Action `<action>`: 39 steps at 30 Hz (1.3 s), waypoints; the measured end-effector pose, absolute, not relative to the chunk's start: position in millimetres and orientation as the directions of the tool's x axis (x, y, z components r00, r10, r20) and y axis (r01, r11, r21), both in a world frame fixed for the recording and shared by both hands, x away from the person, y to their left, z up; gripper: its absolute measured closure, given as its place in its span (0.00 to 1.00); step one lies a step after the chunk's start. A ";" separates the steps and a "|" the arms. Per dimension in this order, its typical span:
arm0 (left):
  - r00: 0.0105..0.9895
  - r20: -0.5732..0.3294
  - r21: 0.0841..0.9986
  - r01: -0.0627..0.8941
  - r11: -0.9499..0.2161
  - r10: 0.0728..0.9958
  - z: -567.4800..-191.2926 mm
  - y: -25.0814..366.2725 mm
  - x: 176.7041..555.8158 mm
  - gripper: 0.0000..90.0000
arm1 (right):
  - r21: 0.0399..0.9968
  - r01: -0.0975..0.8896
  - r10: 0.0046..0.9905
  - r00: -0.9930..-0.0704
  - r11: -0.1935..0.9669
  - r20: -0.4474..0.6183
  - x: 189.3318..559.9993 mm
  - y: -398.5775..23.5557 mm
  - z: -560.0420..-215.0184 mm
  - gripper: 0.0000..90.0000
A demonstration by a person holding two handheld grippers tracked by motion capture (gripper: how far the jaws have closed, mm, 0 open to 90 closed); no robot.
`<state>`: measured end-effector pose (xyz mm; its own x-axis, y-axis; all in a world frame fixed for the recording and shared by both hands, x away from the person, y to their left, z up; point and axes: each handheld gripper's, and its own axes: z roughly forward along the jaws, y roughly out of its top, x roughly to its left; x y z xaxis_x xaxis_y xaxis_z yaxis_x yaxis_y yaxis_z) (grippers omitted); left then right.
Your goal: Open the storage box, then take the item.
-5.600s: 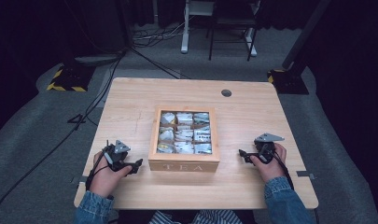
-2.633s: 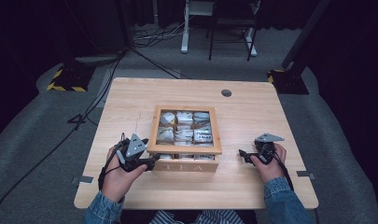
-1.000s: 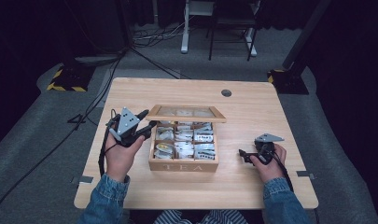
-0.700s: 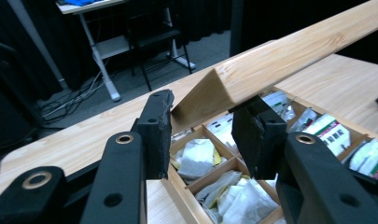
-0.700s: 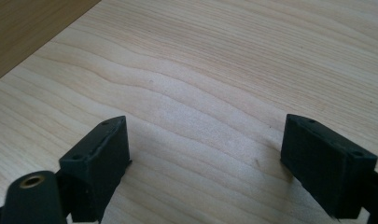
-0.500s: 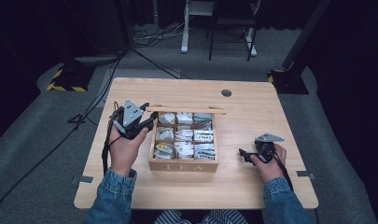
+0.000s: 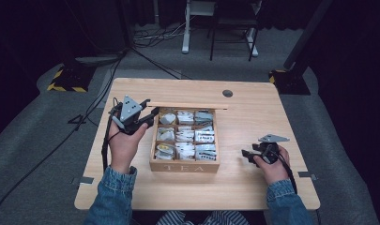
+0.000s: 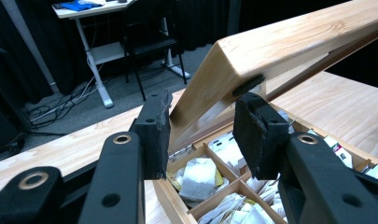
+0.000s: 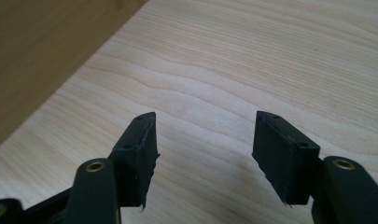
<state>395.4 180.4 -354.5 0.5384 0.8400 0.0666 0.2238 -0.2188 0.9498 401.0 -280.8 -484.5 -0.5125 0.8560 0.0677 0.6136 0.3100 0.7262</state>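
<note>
A wooden tea box [image 7: 185,165] stands mid-table, its compartments full of tea bags [image 7: 185,136]. Its hinged lid [image 7: 187,105] is swung up and shows edge-on along the box's far side. My left gripper [image 7: 148,112] is shut on the lid's left corner. In the left gripper view the lid [image 8: 289,42] slants up between the pads of that gripper [image 8: 203,130], with tea bags [image 8: 198,177] below. My right gripper [image 7: 246,154] rests on the table to the right of the box. It [image 9: 205,144] is open, its jaws have just been closing, and only bare wood lies between them.
The light wooden table [image 7: 253,112] has a round cable hole [image 7: 227,93] at the back. Beyond the table are a dark floor with cables [image 7: 145,51], a desk frame [image 7: 216,28] and a yellow-black striped base [image 7: 65,79].
The left gripper went to the box's front left corner, took the lid and swung it up and back. Over the last second the lid rose further. The right hand stayed put.
</note>
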 end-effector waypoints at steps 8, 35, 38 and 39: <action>0.539 0.071 0.947 0.228 -0.226 0.839 -355.1 179.9 393.4 0.63 | 0.751 0.575 0.817 -0.571 0.324 0.084 392.4 -271.5 -466.2 0.49; 0.542 0.071 0.944 0.236 -0.232 0.837 -359.7 180.0 388.7 0.63 | 0.796 0.420 0.554 -0.822 0.436 0.130 376.0 -187.8 -416.7 0.74; 0.543 0.068 0.944 0.236 -0.230 0.837 -359.9 180.2 388.6 0.63 | 0.790 0.421 0.549 -0.826 0.447 0.129 379.4 -181.9 -419.7 0.74; 0.543 0.068 0.944 0.236 -0.230 0.837 -360.0 180.2 388.6 0.63 | 0.787 0.420 0.544 -0.829 0.452 0.130 380.8 -179.3 -420.9 0.75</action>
